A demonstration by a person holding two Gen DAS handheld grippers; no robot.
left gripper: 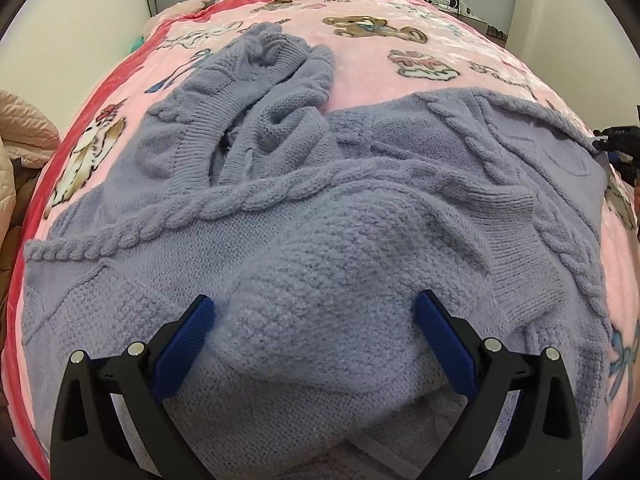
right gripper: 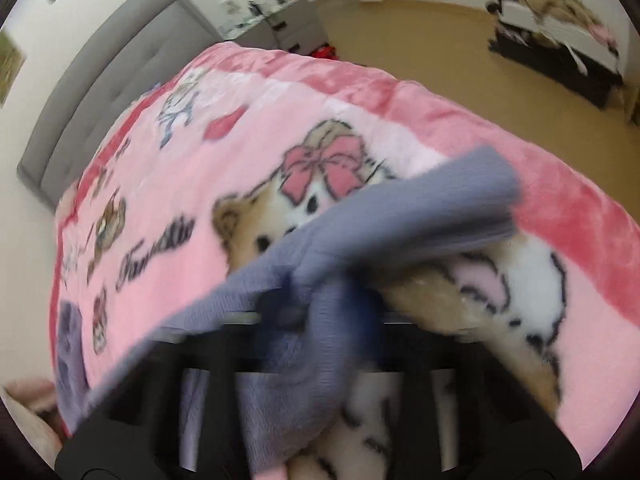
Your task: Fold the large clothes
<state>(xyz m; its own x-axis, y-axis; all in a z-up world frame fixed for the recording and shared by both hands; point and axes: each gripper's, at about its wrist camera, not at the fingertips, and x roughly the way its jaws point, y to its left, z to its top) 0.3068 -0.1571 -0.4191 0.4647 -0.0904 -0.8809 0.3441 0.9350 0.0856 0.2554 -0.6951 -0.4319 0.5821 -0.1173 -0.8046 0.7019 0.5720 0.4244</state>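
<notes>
A lavender cable-knit sweater (left gripper: pixel 400 184) lies spread and rumpled across the bed, one sleeve bunched toward the headboard. My left gripper (left gripper: pixel 316 304) hovers over its near part, blue-padded fingers (left gripper: pixel 188 336) wide open, with a mound of knit rising between them. At the far right edge of the left wrist view, my right gripper (left gripper: pixel 612 144) pinches the sweater's corner. The blurred right wrist view shows that gripper (right gripper: pixel 320 292) shut on a fold of the sweater (right gripper: pixel 380 224), lifted slightly off the blanket.
A pink fleece blanket (left gripper: pixel 360 64) printed with bears covers the bed. A grey padded headboard (right gripper: pixel 108 100) stands behind it. A pink quilted bundle (left gripper: pixel 24 128) lies at the left. Wooden floor (right gripper: pixel 420 40) and a dark cluttered piece of furniture (right gripper: pixel 560 56) lie beyond the bed.
</notes>
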